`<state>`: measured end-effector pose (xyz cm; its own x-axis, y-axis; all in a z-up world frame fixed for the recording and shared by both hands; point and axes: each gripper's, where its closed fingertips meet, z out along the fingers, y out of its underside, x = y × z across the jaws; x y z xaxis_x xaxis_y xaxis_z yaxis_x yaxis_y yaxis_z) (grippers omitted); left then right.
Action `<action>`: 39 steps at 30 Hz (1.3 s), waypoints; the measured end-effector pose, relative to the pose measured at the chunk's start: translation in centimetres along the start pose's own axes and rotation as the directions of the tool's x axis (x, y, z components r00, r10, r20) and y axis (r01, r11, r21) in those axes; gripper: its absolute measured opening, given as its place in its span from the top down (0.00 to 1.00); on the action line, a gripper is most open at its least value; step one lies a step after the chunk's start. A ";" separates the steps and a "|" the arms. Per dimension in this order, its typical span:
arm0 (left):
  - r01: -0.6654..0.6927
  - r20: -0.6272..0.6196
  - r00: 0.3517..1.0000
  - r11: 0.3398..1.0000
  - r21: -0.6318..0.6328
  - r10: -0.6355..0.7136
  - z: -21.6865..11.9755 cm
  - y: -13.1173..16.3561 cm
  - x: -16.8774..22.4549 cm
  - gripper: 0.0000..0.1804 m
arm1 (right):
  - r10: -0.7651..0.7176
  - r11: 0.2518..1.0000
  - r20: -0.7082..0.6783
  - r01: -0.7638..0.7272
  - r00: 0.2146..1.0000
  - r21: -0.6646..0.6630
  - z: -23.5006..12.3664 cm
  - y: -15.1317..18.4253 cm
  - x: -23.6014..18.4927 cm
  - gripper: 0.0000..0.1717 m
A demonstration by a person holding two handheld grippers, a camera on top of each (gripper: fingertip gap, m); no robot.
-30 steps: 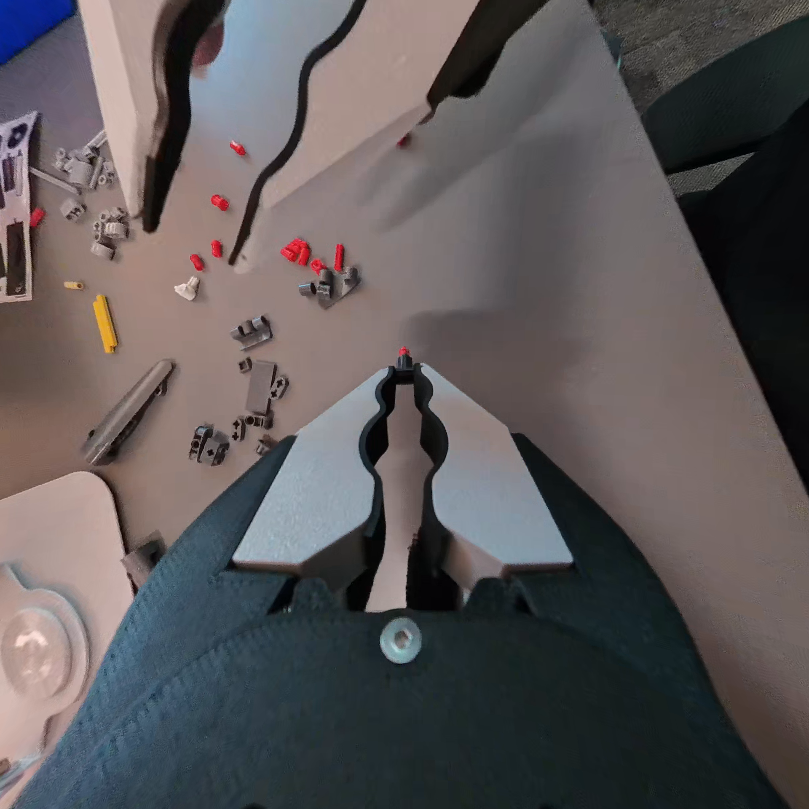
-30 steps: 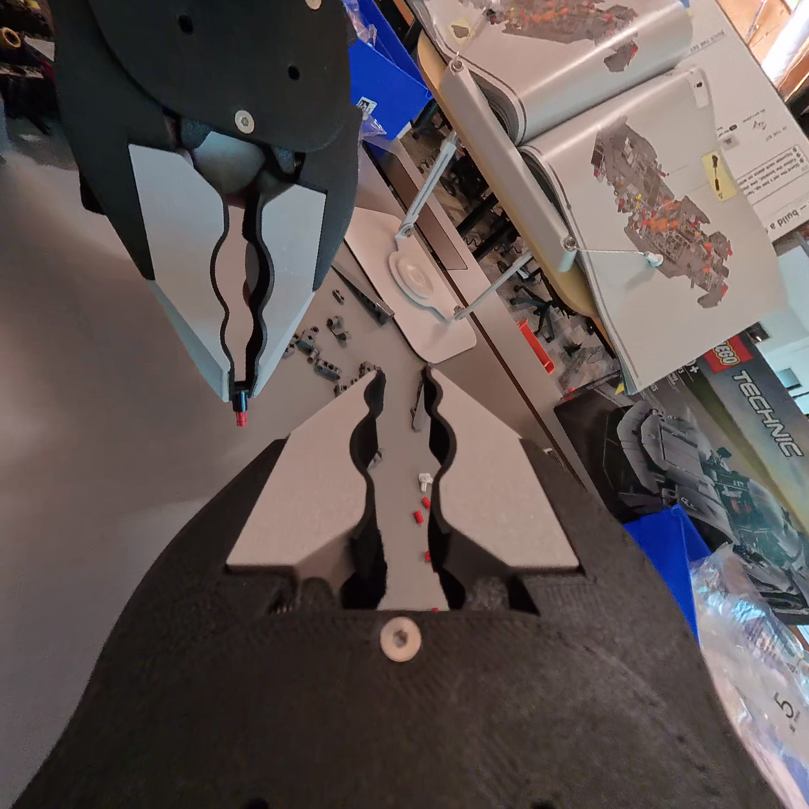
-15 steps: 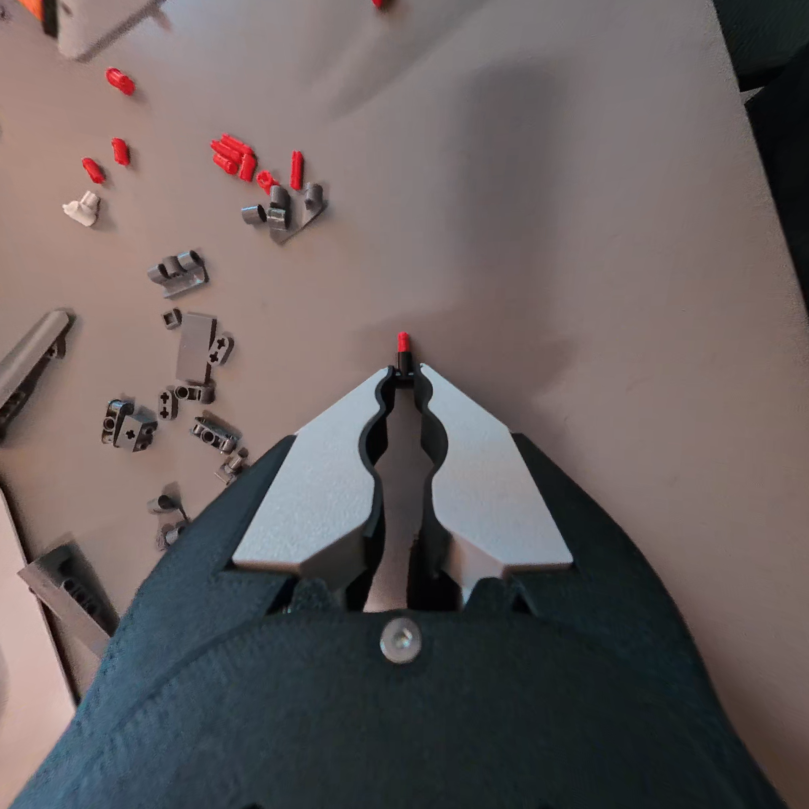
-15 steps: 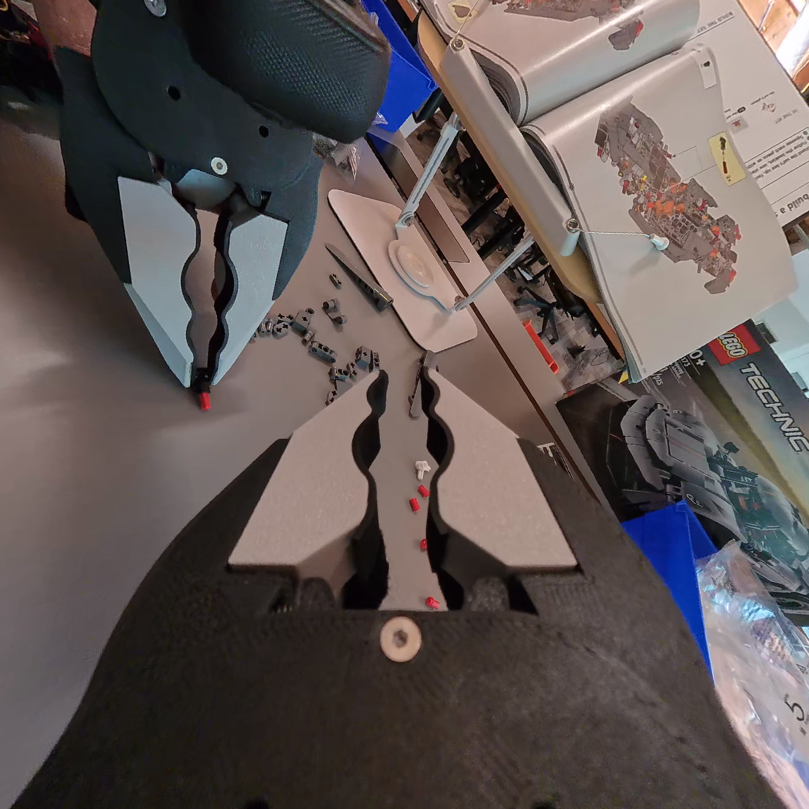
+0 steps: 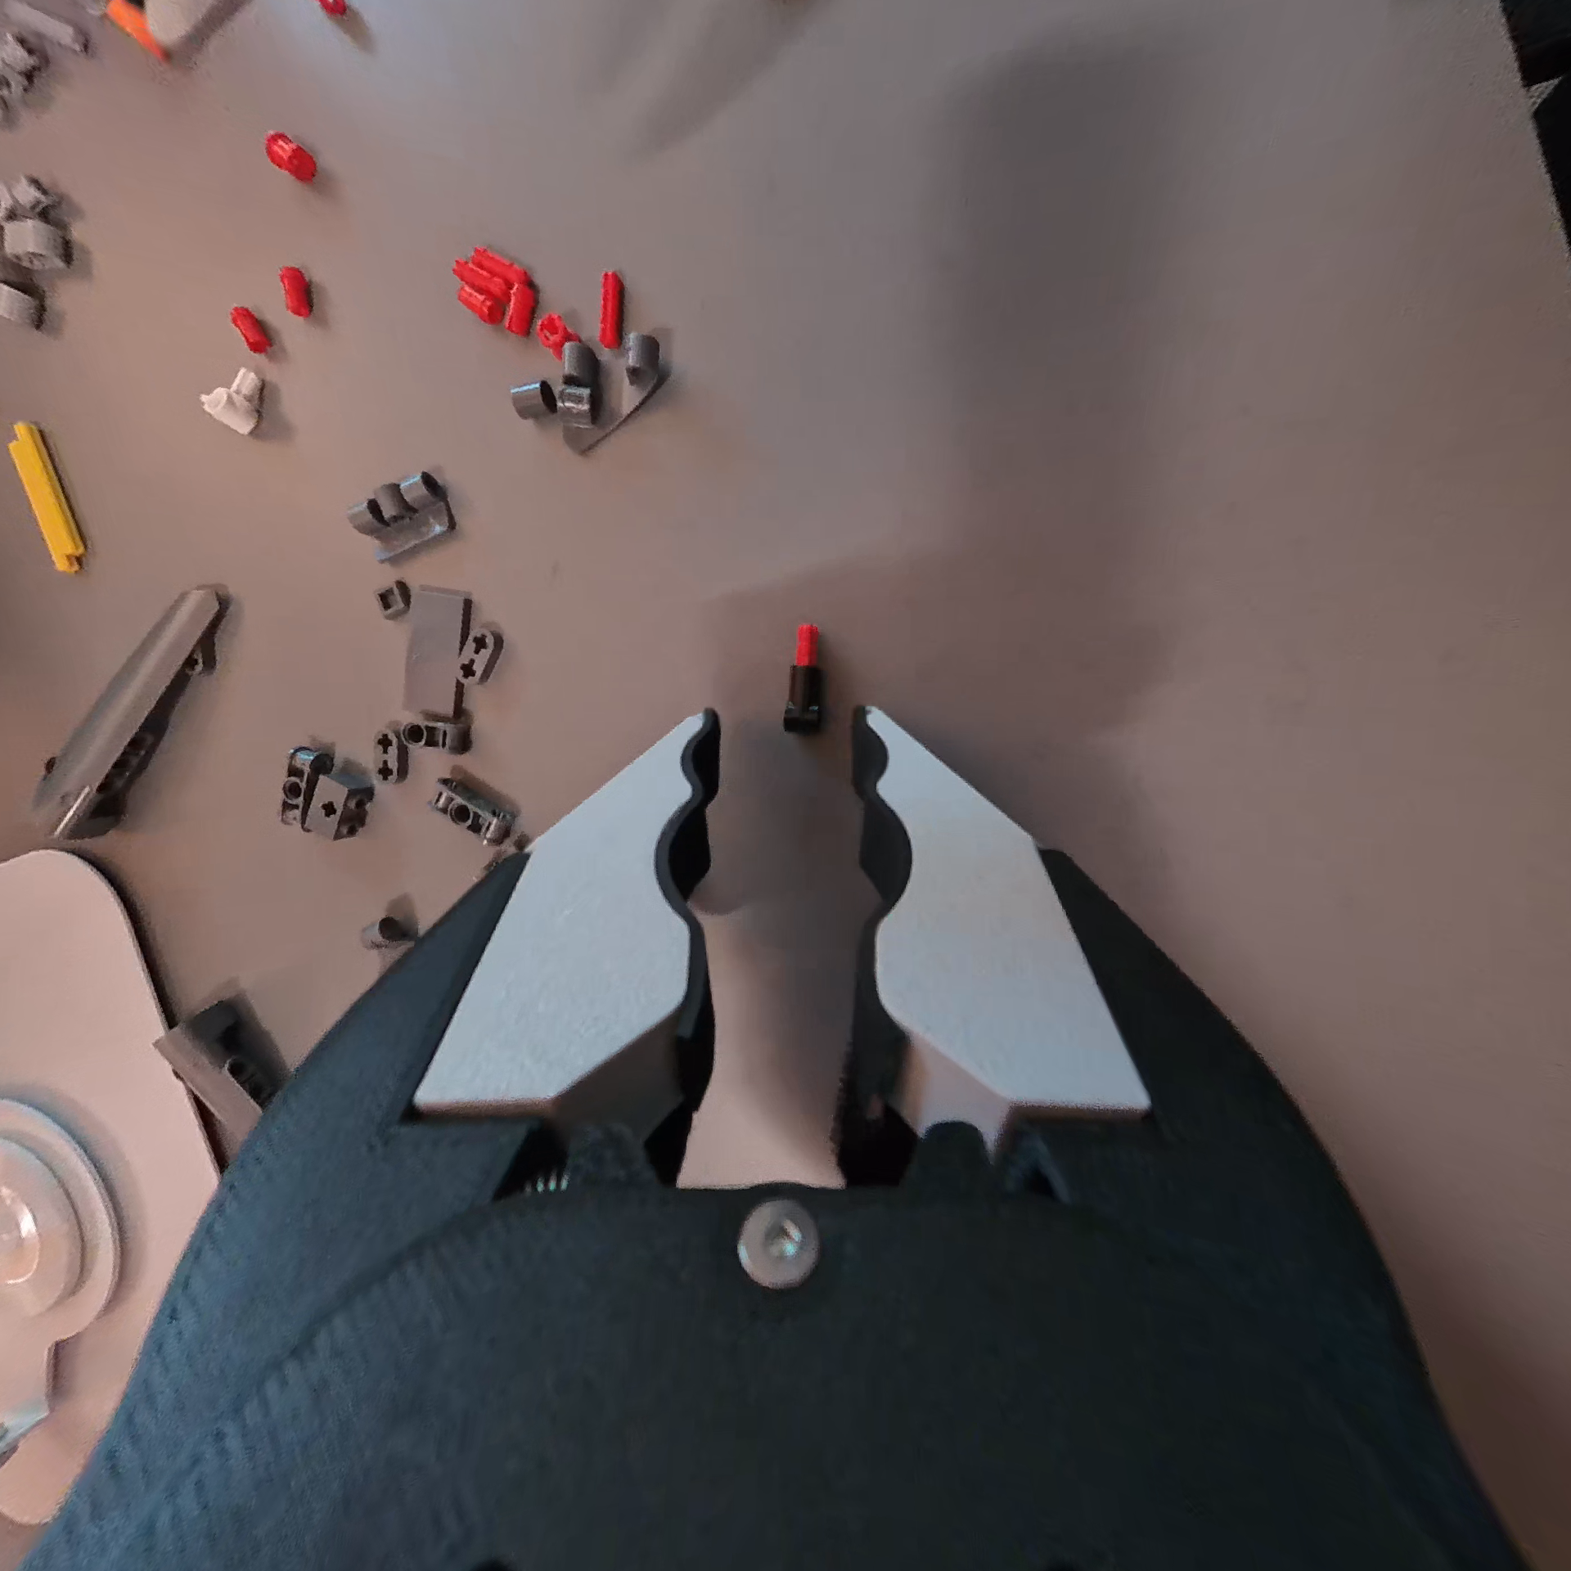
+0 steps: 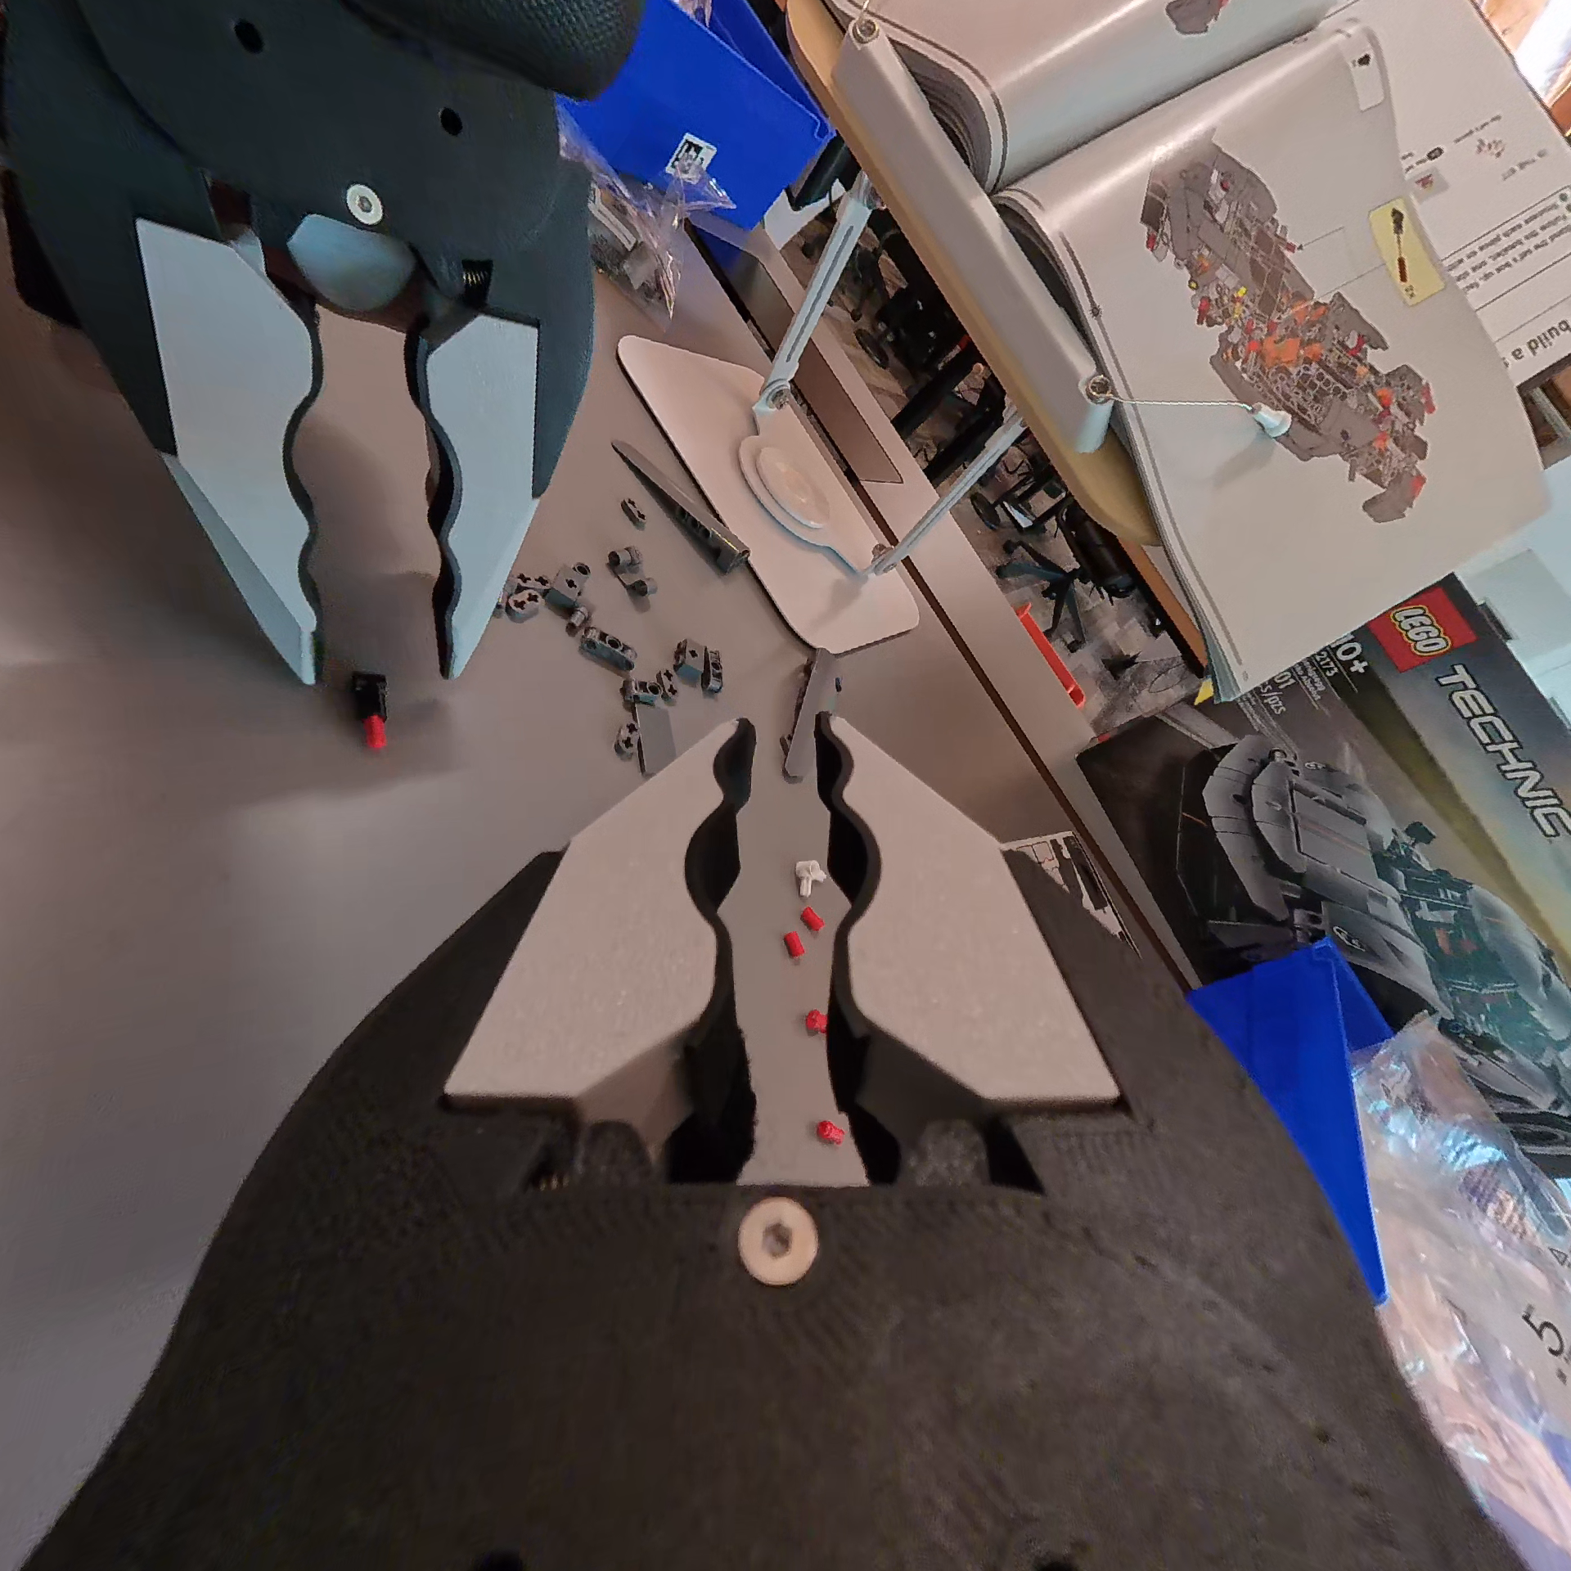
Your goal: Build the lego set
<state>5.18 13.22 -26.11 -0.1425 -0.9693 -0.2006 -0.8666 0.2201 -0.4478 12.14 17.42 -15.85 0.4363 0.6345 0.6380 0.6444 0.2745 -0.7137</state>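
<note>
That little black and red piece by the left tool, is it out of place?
Somewhat: the black and red piece lies alone on the table, just ahead of the open left tool, untouched by it, apart from the scattered red pins and grey parts.

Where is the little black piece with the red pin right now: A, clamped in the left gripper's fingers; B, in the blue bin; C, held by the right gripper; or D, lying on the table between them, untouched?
D: the black piece with the red pin lies on the table, clear of the left gripper and its spread fingers.
</note>
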 end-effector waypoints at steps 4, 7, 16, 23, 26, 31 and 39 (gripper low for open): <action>0.019 -0.002 1.000 1.000 0.010 -0.018 -0.3 0.3 -0.1 0.83 | 0.004 1.000 0.001 -0.004 1.000 0.002 0.0 0.2 0.0 0.93; 0.022 0.015 1.000 1.000 0.016 -0.023 -0.9 0.5 -0.5 0.82 | 0.005 1.000 0.002 -0.005 1.000 0.002 0.0 0.2 0.0 0.93; 0.040 0.108 0.993 0.995 0.095 -0.050 -3.2 0.0 -2.2 0.89 | 0.017 1.000 0.002 -0.017 1.000 0.025 0.2 -0.4 0.4 0.91; 0.009 0.154 0.988 0.989 0.149 -0.032 -4.6 -0.4 -2.8 1.00 | -0.022 1.000 -0.011 0.023 1.000 0.018 0.6 -1.0 1.0 0.91; -0.002 0.185 0.982 0.988 0.152 -0.026 -5.1 -0.2 -3.2 1.00 | -0.027 1.000 -0.019 0.027 0.999 0.006 0.8 -1.0 1.3 0.91; -0.011 0.307 0.951 0.987 0.157 -0.038 -7.6 0.2 -5.9 1.00 | -0.030 1.000 -0.016 0.030 0.999 0.007 0.8 -1.3 1.5 0.90; -0.059 0.599 0.798 0.980 0.191 -0.069 -15.7 0.4 -13.8 1.00 | -0.130 0.991 -0.057 0.130 0.990 -0.009 1.6 -2.4 3.5 0.87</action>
<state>-0.72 24.95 -9.83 0.2323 -0.7226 -0.6511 -0.7494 0.2937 -0.5934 11.11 20.19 -12.39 0.3837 0.5513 0.7409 0.7013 0.3480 -0.6221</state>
